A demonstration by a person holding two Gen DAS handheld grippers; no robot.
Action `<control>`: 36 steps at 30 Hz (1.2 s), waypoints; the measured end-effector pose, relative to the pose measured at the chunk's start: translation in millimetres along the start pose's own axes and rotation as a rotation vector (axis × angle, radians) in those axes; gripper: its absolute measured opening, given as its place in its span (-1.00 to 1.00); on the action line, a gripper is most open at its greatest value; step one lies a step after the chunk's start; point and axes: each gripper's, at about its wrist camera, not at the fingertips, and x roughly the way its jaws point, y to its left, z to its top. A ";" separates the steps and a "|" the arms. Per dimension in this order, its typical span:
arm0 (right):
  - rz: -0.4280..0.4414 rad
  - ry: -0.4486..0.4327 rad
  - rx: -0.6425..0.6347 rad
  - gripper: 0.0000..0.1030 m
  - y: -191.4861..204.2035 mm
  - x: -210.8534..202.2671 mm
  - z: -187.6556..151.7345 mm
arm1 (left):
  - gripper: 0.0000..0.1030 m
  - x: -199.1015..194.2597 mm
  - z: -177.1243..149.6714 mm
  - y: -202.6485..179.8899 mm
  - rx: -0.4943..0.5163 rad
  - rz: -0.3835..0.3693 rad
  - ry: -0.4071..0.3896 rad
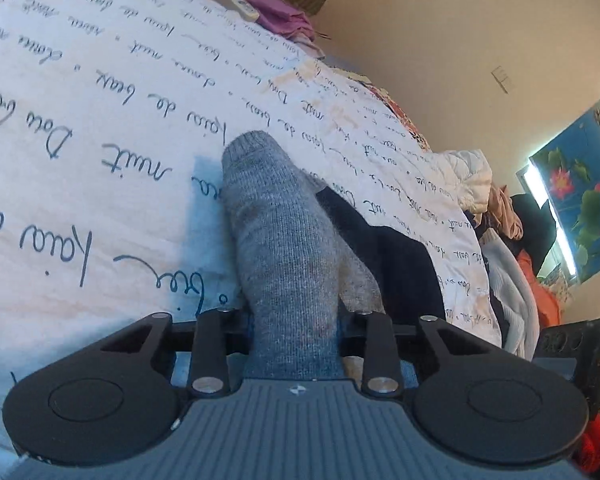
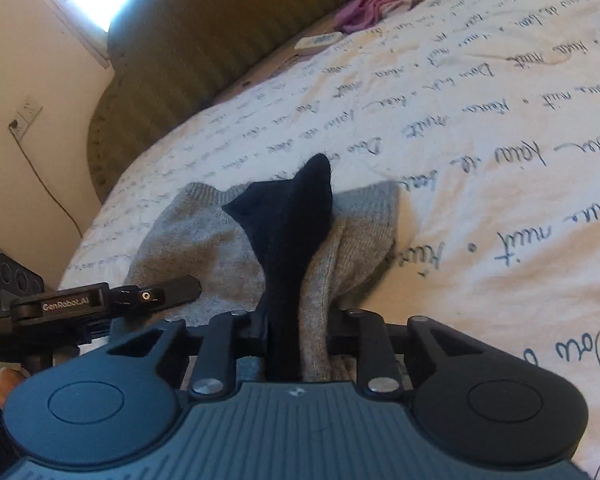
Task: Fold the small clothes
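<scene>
While our left gripper [image 1: 296, 320] is clamped on the grey sock [image 1: 276, 232] and our right gripper [image 2: 296, 320] pinches grey sock and dark sock [image 2: 288, 232] together, both lie on the script-printed bedspread [image 2: 480, 140], with purple cloth [image 2: 364, 10] beyond.

Two black two-finger grippers: left gripper [image 1: 296, 320], right gripper [image 2: 296, 320].

Grey knitted wool garment [image 2: 204, 240]: one, possibly a pair of socks, layers unclear.

Dark navy soft cloth piece [image 2: 288, 220]: one.

White bedspread printed with dark handwriting [image 2: 480, 140]: one.

White oblong remote control [image 1: 234, 0]: one, at 12 o'clock.

Crumpled purple cloth [image 1: 278, 14]: one, just beside it.

Olive ribbed headboard cushion [image 2: 204, 52]: one.

Blue lotus-flower wall picture [image 1: 584, 184]: one, at 3 o'clock.

Heap of mixed clothes [image 1: 508, 240]: one; pieces too jumbled to count.
</scene>
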 end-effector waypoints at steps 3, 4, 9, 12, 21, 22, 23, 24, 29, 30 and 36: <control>0.070 -0.013 -0.022 -0.58 23.0 3.5 13.1 | -0.41 -22.0 8.8 -5.2 0.041 -0.006 -0.035; 0.085 -0.010 -0.031 -0.58 31.3 12.1 19.1 | -0.41 -28.5 15.2 -3.7 0.046 0.006 -0.048; 0.116 0.005 -0.008 -0.58 52.4 70.8 45.3 | -0.39 -45.8 64.3 25.8 0.005 0.105 -0.101; 0.048 0.050 0.040 -0.48 42.4 110.3 45.9 | -0.18 -31.3 84.7 46.2 0.027 0.201 -0.083; 0.097 0.022 0.037 0.20 39.3 42.6 3.8 | 0.71 -76.2 39.3 78.7 -0.043 0.175 -0.167; 0.105 0.040 0.024 0.20 41.4 36.7 -3.0 | 0.70 -84.3 31.3 77.6 -0.040 0.157 -0.148; 0.117 0.064 0.011 0.20 44.0 32.6 -10.5 | 0.70 -89.7 23.1 75.9 -0.037 0.129 -0.114; 0.127 0.094 0.000 0.20 47.0 31.8 -18.5 | 0.70 -93.0 14.9 75.6 -0.033 0.100 -0.073; 0.064 0.157 -0.091 -0.46 61.1 46.7 -46.2 | 0.44 -88.6 -20.5 66.0 0.035 0.070 0.023; 0.073 0.165 -0.079 -0.62 60.1 46.8 -44.9 | 0.01 -87.1 -21.5 65.4 0.037 0.074 0.030; 0.166 0.135 -0.071 -0.73 66.3 11.9 -45.2 | -0.75 -107.4 -17.3 60.7 0.029 0.058 0.035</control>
